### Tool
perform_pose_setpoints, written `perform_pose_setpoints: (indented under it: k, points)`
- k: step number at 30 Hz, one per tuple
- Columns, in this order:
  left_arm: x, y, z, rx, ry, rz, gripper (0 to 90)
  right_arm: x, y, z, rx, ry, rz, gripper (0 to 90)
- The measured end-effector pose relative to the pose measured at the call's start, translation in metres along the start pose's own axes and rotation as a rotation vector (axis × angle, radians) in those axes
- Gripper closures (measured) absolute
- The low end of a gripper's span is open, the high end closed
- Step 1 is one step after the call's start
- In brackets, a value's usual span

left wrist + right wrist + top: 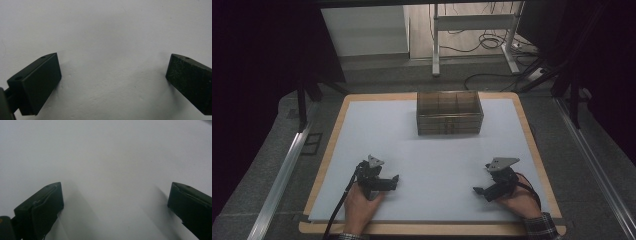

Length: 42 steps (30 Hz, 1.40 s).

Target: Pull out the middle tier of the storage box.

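The brown divided box point(450, 113) sits at the far middle of your white table sheet point(432, 150), well apart from both tools. Your left gripper point(395, 180) and right gripper point(477, 190) rest near you (jaws wide, holding nothing).

The box point(450, 113) is a translucent brown plastic organiser, rectangular, standing upright and square to the table's edges; its open top shows thin dividers forming several compartments in a row; it sits on the white sheet at the far middle, well apart from both grippers.
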<state>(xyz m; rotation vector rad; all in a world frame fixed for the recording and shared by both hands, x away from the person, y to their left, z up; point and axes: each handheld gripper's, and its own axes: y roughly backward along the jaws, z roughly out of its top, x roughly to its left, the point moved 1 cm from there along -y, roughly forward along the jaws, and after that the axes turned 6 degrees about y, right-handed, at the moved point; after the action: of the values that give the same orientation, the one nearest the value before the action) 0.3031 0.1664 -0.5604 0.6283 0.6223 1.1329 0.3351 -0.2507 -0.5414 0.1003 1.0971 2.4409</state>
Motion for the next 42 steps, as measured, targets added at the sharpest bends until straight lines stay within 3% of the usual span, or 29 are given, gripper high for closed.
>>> perform_pose_setpoints:
  k: [21,34,42]
  points:
    - [0.0,0.0,0.0001,0.0,0.0,0.001,0.0,0.0013,0.002,0.0005,-0.001,-0.004,0.0,3.2]
    - [0.0,0.0,0.0001,0.0,0.0,0.0,0.0,0.0029,0.0057,0.0051,0.014,0.033,-0.008,11.7]
    - [0.0,0.0,0.0001,0.0,0.0,0.0,0.0,0.003,0.0073,0.0073,0.037,0.028,-0.009,15.0]
